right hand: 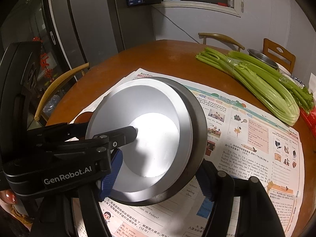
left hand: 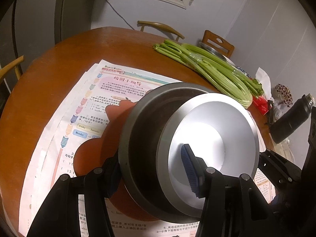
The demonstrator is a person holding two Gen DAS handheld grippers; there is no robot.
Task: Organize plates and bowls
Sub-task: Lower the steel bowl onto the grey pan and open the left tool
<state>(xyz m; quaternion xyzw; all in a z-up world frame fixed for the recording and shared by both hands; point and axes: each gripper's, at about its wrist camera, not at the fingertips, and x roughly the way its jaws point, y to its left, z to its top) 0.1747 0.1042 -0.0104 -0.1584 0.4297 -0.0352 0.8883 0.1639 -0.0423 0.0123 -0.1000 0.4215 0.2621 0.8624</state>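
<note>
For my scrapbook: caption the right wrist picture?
Both grippers clamp a white bowl nested in a dark metal bowl above newspaper.

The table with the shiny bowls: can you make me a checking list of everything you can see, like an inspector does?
Surface: round wooden table, partly covered by newspapers.
Job's things: silver bowl nested in dark metal bowl; orange plate beneath them; another metal bowl at the far edge.
Clutter: celery, black bottle, red packet.
Grippers: left gripper clamps both bowls' walls; right gripper grips them from the opposite side.
Cables: thin wire down the wall.
Surroundings: wooden chairs, fridge, window ledge.
</note>
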